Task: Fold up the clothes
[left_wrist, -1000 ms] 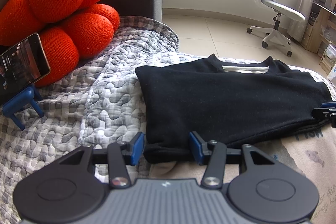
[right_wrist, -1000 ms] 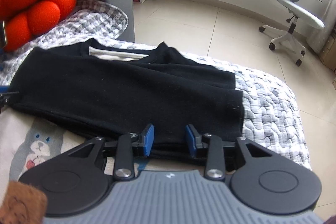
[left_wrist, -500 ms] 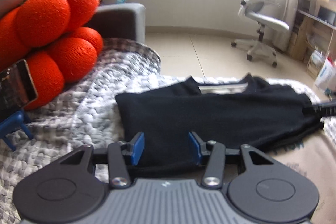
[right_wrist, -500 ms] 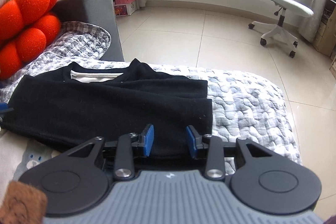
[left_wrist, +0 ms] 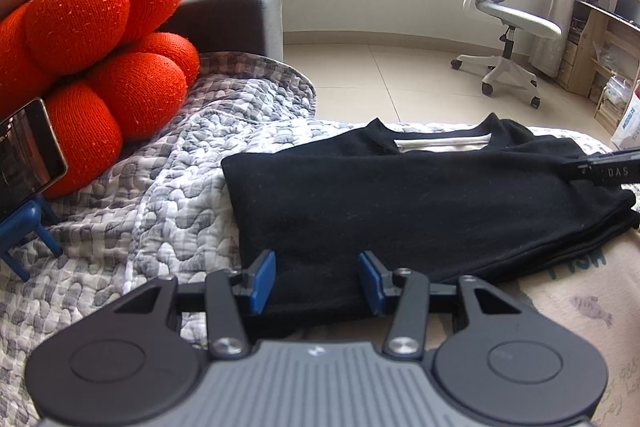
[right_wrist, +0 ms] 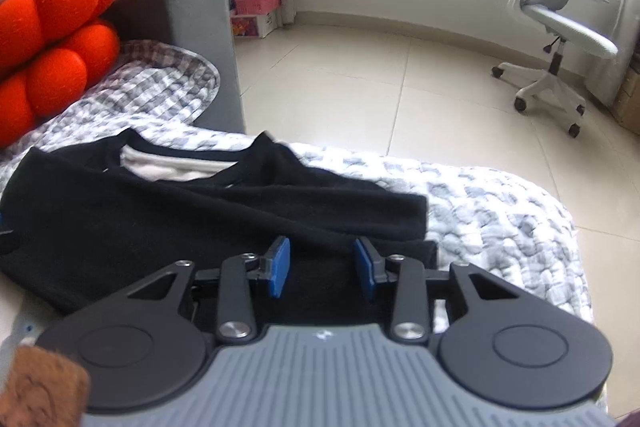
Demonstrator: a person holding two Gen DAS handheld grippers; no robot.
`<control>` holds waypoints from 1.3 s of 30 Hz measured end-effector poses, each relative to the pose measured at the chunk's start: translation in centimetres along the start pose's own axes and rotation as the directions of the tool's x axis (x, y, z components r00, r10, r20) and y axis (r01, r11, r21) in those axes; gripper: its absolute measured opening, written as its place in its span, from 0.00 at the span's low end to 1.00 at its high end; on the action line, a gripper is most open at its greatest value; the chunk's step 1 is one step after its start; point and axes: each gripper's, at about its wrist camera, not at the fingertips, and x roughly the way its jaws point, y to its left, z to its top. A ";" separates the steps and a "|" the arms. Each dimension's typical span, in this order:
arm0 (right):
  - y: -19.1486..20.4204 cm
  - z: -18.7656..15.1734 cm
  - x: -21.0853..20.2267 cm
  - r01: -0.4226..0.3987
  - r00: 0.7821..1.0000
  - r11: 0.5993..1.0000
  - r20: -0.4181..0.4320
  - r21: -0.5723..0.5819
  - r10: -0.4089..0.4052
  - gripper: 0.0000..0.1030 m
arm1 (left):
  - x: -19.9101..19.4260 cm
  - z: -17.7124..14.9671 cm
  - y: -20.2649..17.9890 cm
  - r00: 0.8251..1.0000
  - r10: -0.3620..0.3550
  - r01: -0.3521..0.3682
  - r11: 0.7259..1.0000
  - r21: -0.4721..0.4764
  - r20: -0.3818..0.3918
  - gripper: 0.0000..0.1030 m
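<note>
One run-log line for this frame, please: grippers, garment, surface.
left gripper: open, at near hem | right gripper: open, at near hem | black shirt: partly folded, flat | grey quilt: under shirt

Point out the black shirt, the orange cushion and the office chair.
black shirt [left_wrist: 400,203]: left wrist view, middle of the folded front.
orange cushion [left_wrist: 80,23]: left wrist view, on an upper lobe.
office chair [right_wrist: 568,27]: right wrist view, on the seat.
</note>
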 end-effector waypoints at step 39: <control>1.1 -7.2 -13.7 -0.063 0.994 0.996 0.085 -0.068 0.069 0.40 | -6.9 -0.3 -3.5 0.988 0.120 -0.124 0.992 0.030 0.098 0.45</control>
